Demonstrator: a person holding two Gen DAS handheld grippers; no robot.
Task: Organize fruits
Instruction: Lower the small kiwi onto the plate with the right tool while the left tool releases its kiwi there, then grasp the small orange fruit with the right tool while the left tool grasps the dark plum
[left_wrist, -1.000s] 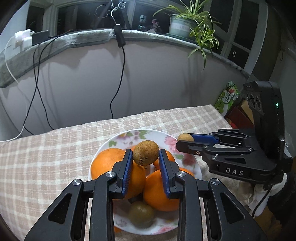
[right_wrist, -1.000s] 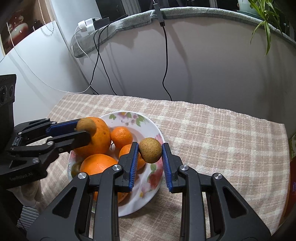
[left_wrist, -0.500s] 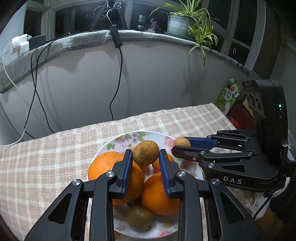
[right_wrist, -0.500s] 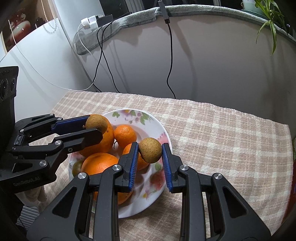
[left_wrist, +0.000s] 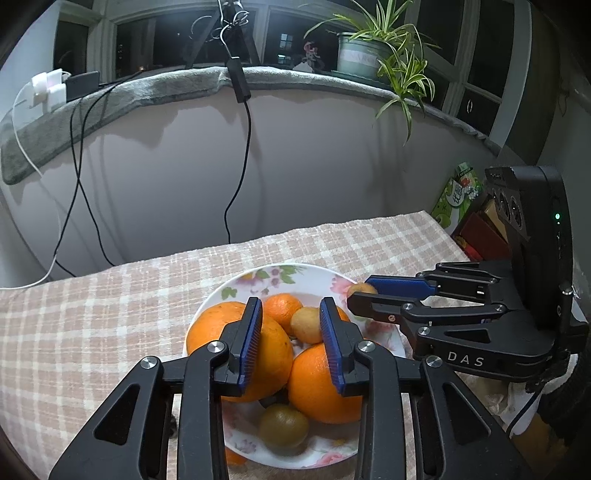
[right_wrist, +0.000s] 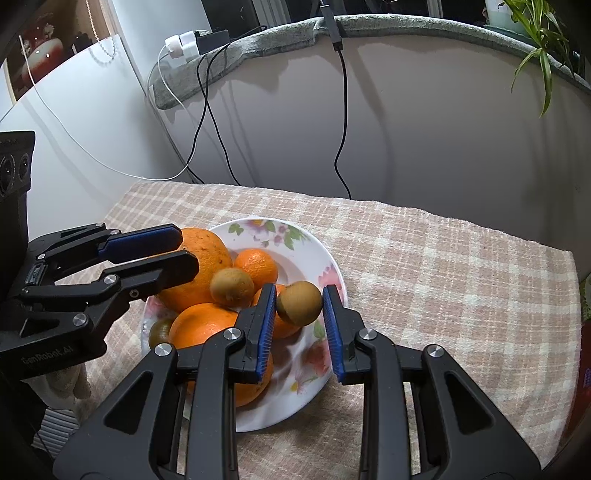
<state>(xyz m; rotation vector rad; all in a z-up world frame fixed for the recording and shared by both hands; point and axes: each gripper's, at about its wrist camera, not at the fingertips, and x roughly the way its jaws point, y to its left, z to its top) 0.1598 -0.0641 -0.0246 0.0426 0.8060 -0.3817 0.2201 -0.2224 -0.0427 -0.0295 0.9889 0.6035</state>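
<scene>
My left claw (left_wrist: 291, 332) is opening, its pads clear of the small brown fruit (left_wrist: 306, 325) now lying among the oranges (left_wrist: 322, 384) on the floral plate (left_wrist: 258, 282), lower centre. My right claw (right_wrist: 300, 317) stays clamped on another brown fruit (right_wrist: 299, 303) above the plate's right rim.

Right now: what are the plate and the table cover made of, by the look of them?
Plate: looks like glazed ceramic or porcelain, glossy white with printed flowers and soft highlights; melamine can't be excluded. Table cover: woven fabric, matte, pink-and-cream check with a coarse visible weave.
</scene>
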